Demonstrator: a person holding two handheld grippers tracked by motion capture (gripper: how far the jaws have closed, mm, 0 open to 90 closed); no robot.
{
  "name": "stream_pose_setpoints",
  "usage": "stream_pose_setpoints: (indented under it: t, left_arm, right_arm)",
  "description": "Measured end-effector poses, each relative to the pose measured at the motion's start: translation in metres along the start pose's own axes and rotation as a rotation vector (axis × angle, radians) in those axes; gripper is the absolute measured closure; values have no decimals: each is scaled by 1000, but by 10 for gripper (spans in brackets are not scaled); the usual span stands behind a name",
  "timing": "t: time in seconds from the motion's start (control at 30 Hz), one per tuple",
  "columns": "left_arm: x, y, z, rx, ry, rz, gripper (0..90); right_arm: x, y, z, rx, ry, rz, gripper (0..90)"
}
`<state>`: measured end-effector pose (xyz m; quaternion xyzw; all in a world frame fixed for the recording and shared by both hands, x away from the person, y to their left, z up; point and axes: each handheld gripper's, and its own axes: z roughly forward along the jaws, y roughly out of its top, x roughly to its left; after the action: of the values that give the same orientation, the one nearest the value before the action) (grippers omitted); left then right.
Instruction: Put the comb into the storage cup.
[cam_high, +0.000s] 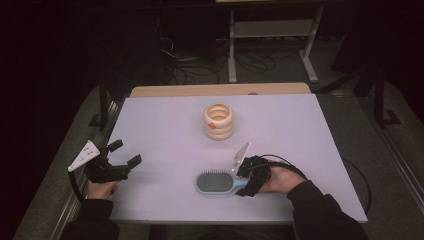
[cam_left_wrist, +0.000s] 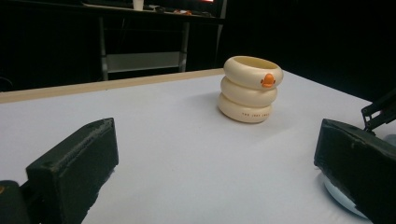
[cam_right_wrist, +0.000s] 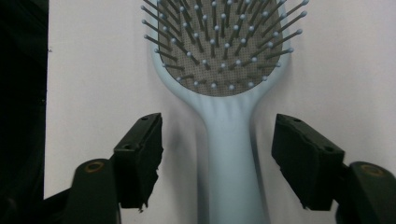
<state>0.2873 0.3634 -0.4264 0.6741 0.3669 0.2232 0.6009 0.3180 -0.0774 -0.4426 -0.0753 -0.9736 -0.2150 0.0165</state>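
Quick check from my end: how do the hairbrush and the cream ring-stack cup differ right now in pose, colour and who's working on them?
The hairbrush lies flat, bristles up; the cup stands upright. The hairbrush is pale blue with a grey bristle pad; the cup is cream with an orange mark. The hairbrush handle sits between the right gripper's jaws, pads not yet touching; the cup stands untouched, ahead of the open left gripper. Both rest on the white table.

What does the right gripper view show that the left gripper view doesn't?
Right gripper view: the hairbrush from close up, bristles up, its pale blue handle running between the right gripper's two jaws, with a gap on each side, so the pads are not on it yet.

Left gripper view: the cream ring-stacked cup with an orange mark, standing upright beyond the wide-open left gripper.

Both: the white table top.
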Motion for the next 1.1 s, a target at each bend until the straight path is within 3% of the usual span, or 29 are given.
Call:
stream_pose_setpoints:
  t: [0.1,0.23,0.27,0.43,0.6,1.1]
  left_arm:
    - [0,0,0,0,1,0,0]
    - [0,0,0,0,1,1,0]
    - [0,0,0,-1,1,3,0]
    - [0,0,0,-4,0,2,0]
    - [0,0,0,-3,0,3,0]
    - [0,1,-1,-3,0,4,0]
  right_arm:
    - [0,0,0,12,-1,-5,438]
    - [0,1,0,20,-5,-7,485]
    - [0,2,1,14,-8,-15,556]
    - [1,3,0,22,-25,-37,629]
    - [2,2,0,23,-31,-65,668]
    - [1,0,-1,16,-21,-64,683]
